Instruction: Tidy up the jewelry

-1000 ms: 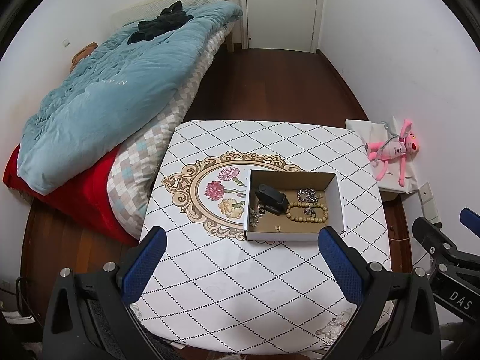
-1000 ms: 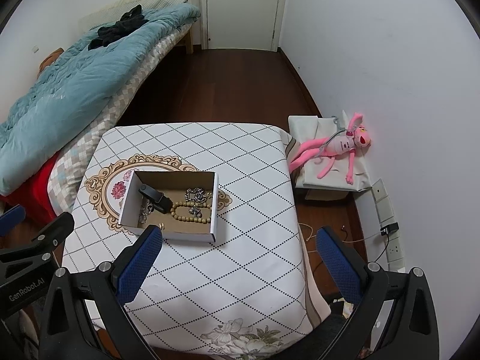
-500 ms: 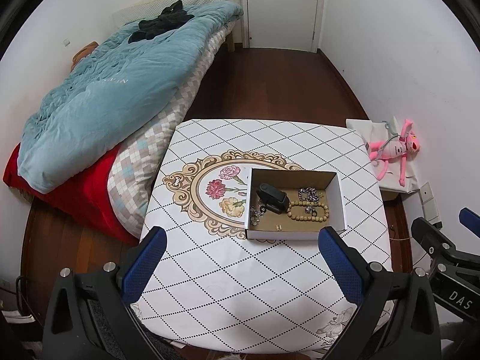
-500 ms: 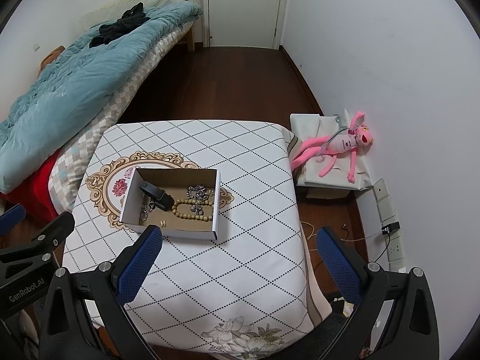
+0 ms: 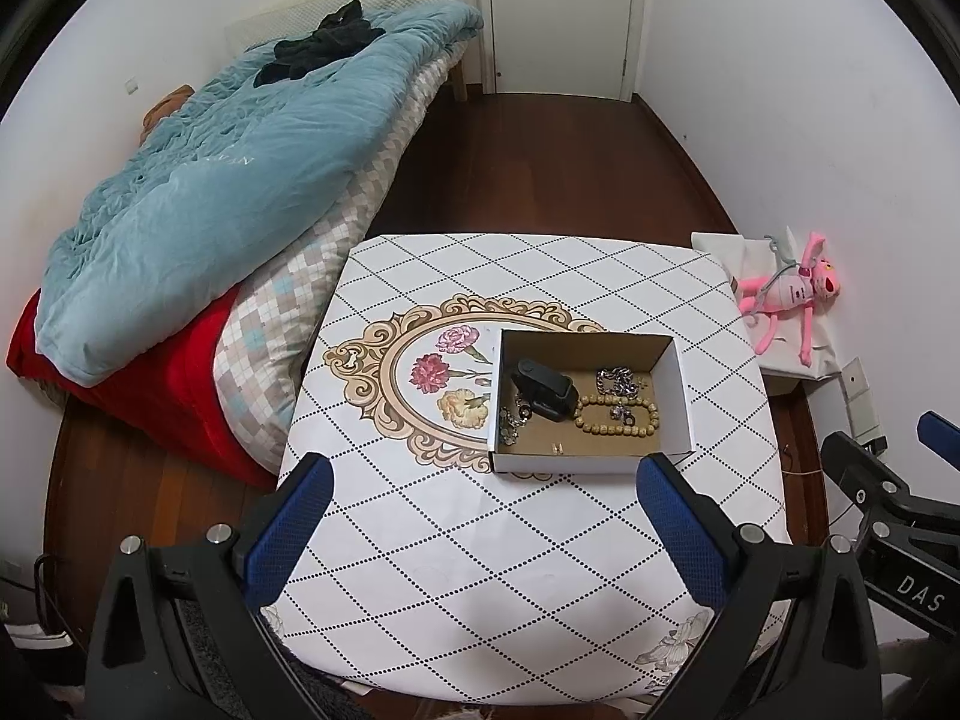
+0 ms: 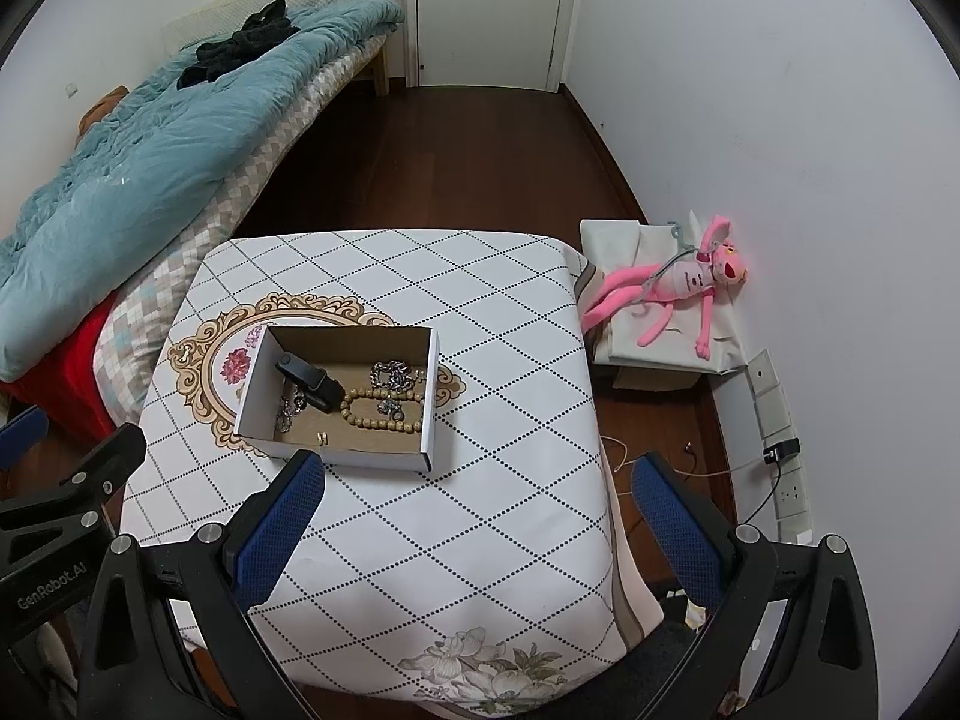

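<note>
An open white cardboard box (image 5: 683, 396) (image 6: 255, 384) stands on the table with the diamond-pattern cloth (image 5: 480, 540) (image 6: 492, 480). Inside lie a tan bead bracelet (image 5: 618, 417) (image 6: 381, 411), a silver chain (image 5: 615, 383) (image 6: 393, 373), a black band (image 5: 543, 390) (image 6: 309, 383), another silver piece (image 5: 513, 420) and a small gold earring (image 5: 557, 449) (image 6: 323, 438). My left gripper (image 5: 480, 510) is open and empty, held above the table's near side. My right gripper (image 6: 474, 507) is open and empty, near the box's front right.
A bed with a blue quilt (image 5: 228, 192) (image 6: 150, 150) runs along the table's left. A pink plush toy (image 5: 792, 294) (image 6: 678, 288) lies on a low white box by the right wall. A closed door (image 5: 561, 12) is at the far end. Wall sockets (image 6: 786, 468) are right.
Both grippers have shifted slightly, so the table and box sit a little farther up in view. Nothing in the box has moved. Both grippers stay open.
</note>
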The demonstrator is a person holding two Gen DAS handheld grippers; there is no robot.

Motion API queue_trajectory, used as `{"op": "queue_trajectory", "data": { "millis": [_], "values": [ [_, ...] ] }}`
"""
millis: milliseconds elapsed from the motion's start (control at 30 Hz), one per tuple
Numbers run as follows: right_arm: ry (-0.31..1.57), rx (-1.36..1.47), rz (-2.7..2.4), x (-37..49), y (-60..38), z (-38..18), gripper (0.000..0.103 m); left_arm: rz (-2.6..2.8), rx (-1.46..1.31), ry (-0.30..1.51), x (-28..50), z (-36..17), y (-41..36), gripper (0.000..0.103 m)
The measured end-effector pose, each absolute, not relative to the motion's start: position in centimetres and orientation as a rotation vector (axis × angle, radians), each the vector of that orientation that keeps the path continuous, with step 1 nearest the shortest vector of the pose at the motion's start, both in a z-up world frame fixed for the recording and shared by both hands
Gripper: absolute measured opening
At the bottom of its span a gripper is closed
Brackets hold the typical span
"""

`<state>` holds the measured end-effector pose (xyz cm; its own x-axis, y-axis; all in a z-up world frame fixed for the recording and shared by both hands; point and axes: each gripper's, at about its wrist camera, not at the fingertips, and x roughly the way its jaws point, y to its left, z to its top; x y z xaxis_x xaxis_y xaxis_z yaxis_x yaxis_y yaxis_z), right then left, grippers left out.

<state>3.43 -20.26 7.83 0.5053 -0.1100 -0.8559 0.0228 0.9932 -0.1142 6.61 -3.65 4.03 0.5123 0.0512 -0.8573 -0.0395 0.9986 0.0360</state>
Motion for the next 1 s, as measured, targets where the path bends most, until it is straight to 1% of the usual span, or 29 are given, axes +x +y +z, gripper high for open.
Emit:
{"op": "queue_trajectory", "data": {
  "millis": [1000],
  "values": [
    [1.035,-0.1,-0.069,3.44,-20.37,8.57,0.103,0.057,0.015,1.026,6.57,4.34,-3.65,0.103]
  ]
}}
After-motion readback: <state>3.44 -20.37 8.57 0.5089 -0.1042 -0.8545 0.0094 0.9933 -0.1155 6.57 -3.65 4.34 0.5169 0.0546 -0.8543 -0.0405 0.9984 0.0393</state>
